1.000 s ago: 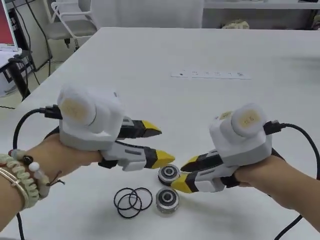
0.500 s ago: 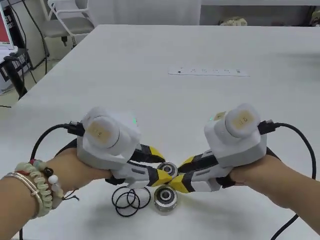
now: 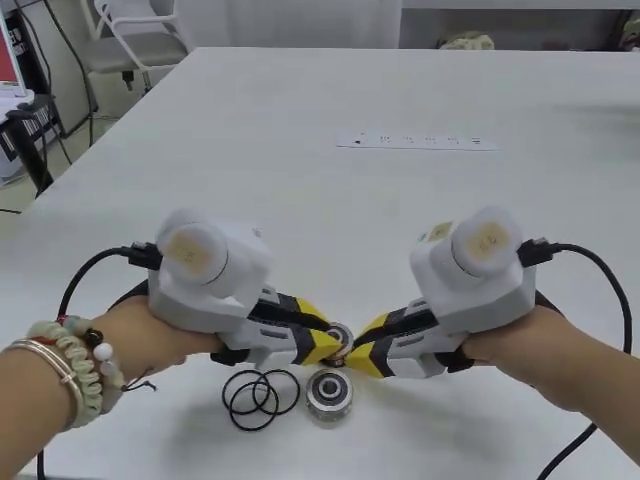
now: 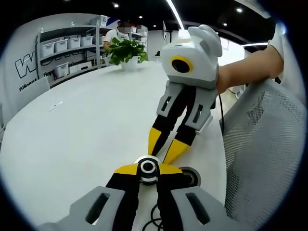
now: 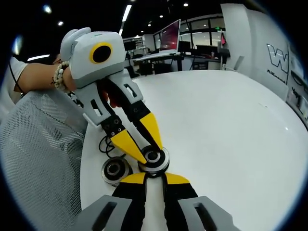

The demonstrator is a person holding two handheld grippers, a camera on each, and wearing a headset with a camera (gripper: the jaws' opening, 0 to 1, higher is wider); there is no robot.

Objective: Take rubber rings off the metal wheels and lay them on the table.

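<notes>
White table point(image 3: 300, 150) | wheel point(image 5: 154, 158) flat, bore up | left gripper point(image 4: 148, 169) pinching it | right gripper point(image 5: 155, 179) grip unclear

Work surface: 1 large white table point(image 3: 300, 190) with a matte top.

- Set flush in the top toward the far side: 1 long, narrow socket strip point(image 3: 415, 141), running crosswise.
- Near edge: 3 thin black rubber rings point(image 3: 258, 393), loose, overlapping in 1 cluster.
- Just right of the cluster: near wheel point(image 3: 329, 391), metal, lying flat with the hub up. Cannot tell whether it touches the rings.
- Just beyond it: far wheel point(image 3: 338, 336), also hub up, covered in part from both sides. Head view does not confirm that it rests on the top.
- Right gripper view: the 2 wheels sit side by side, close together.
</notes>
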